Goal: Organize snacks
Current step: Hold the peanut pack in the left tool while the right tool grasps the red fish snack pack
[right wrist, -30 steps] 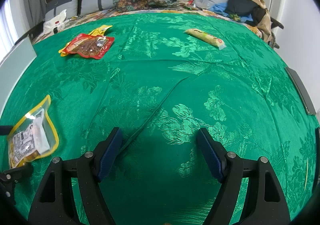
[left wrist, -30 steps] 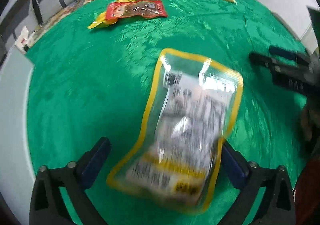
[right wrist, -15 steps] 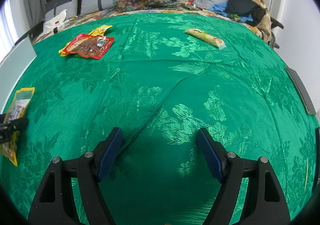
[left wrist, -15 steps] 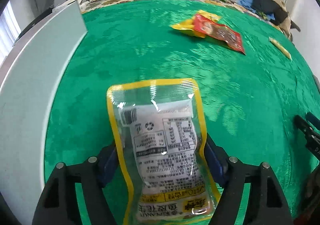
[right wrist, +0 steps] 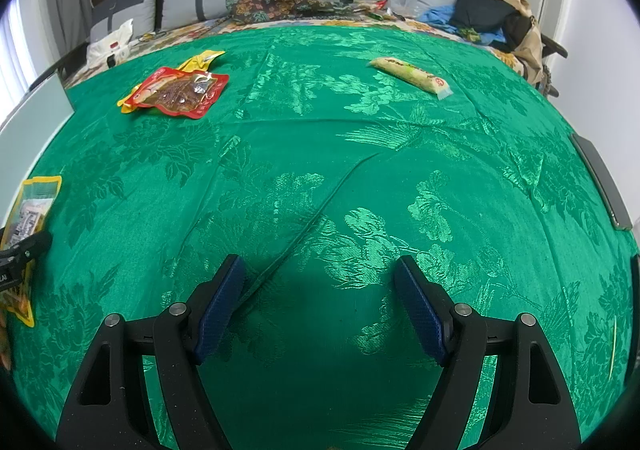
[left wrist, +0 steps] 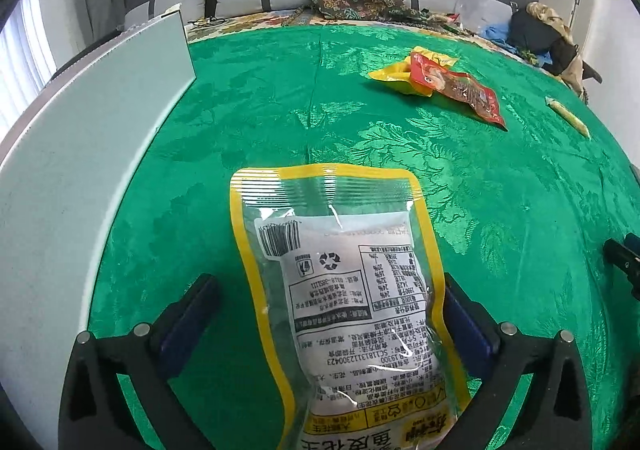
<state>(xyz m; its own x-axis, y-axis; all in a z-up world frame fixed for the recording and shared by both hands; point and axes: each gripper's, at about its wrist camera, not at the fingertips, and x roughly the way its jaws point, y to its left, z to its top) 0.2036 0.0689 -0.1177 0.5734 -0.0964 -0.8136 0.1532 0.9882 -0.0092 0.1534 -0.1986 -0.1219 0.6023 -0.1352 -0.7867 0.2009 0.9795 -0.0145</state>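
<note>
The left gripper [left wrist: 332, 314] is holding a yellow-edged snack pouch [left wrist: 344, 290], jaws spread wide beside it; grip unclear. Light, slippery film probably grips best along its sealed edge. The right gripper [right wrist: 320, 302] is hovering, jaws apart.

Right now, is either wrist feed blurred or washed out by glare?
Left wrist view: sharp, fine print on the peanut packet readable, only small glints on its clear film. Right wrist view: also sharp; sheen on the green cloth, a shadow under the right hand-held gripper. Both bend straight edges, fisheye style.
</note>
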